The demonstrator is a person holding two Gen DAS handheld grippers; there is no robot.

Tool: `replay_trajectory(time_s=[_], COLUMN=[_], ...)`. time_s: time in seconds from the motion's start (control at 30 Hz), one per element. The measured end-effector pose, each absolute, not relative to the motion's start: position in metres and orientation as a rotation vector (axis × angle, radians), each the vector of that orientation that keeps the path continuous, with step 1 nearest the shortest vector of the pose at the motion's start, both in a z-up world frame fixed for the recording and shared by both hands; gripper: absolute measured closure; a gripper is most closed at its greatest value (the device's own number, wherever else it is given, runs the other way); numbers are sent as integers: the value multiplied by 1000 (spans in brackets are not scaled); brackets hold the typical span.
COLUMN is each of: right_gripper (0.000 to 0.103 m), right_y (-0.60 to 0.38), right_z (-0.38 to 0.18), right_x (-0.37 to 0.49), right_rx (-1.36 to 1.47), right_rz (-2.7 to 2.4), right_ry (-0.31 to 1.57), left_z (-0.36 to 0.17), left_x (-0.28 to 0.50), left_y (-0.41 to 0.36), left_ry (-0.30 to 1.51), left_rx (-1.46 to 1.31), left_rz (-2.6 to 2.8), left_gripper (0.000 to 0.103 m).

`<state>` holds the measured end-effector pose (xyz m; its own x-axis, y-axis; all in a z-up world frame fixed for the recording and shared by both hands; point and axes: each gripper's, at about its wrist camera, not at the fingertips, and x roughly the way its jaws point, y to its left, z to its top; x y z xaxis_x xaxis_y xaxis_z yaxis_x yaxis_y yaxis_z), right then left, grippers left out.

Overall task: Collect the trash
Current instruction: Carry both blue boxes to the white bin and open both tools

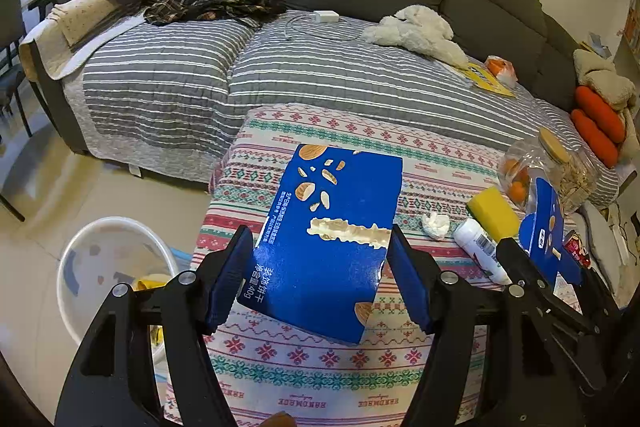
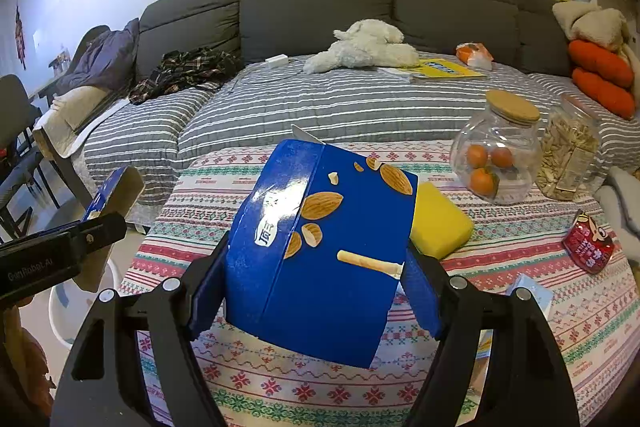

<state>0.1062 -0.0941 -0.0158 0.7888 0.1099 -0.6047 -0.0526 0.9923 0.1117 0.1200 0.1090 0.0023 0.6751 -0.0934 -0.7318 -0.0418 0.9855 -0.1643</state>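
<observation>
My left gripper (image 1: 320, 267) is shut on a flattened blue biscuit box (image 1: 344, 195), held above the patterned tablecloth (image 1: 440, 163). My right gripper (image 2: 316, 267) is shut on a second blue biscuit box (image 2: 328, 211), which is bulkier and tilted up off the table. Each view shows the other gripper too: the right gripper (image 1: 536, 259) with its box (image 1: 544, 219) at the right, the left gripper (image 2: 100, 227) with its box (image 2: 116, 195) edge-on at the left. A crumpled tissue (image 1: 436, 225), a white bottle (image 1: 480, 247) and a red packet (image 2: 588, 243) lie on the table.
A white bin (image 1: 92, 239) stands on the floor left of the table, with some scraps inside. A yellow sponge (image 2: 440, 223), a glass jar of oranges (image 2: 496, 155) and a second jar (image 2: 568, 155) sit at the table's right. The striped sofa (image 2: 340, 99) lies behind.
</observation>
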Motion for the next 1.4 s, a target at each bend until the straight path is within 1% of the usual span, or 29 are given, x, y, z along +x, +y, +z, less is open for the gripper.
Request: replay_trajectory(time_s=[0.53, 1.23, 1.4], right_gripper=[28, 28, 28], right_y=[-51, 16, 35], right_z=[-11, -17, -17], right_x=[104, 96, 94], right_rx=[83, 9, -6], right_rz=[166, 265, 298], right_ry=[642, 649, 652], left_z=[5, 0, -2], left_x=[112, 93, 89], left_y=[153, 256, 276], left_ry=[838, 876, 888], left_rx=[-182, -259, -270], left_rz=[54, 245, 290], left_gripper=[38, 38, 37])
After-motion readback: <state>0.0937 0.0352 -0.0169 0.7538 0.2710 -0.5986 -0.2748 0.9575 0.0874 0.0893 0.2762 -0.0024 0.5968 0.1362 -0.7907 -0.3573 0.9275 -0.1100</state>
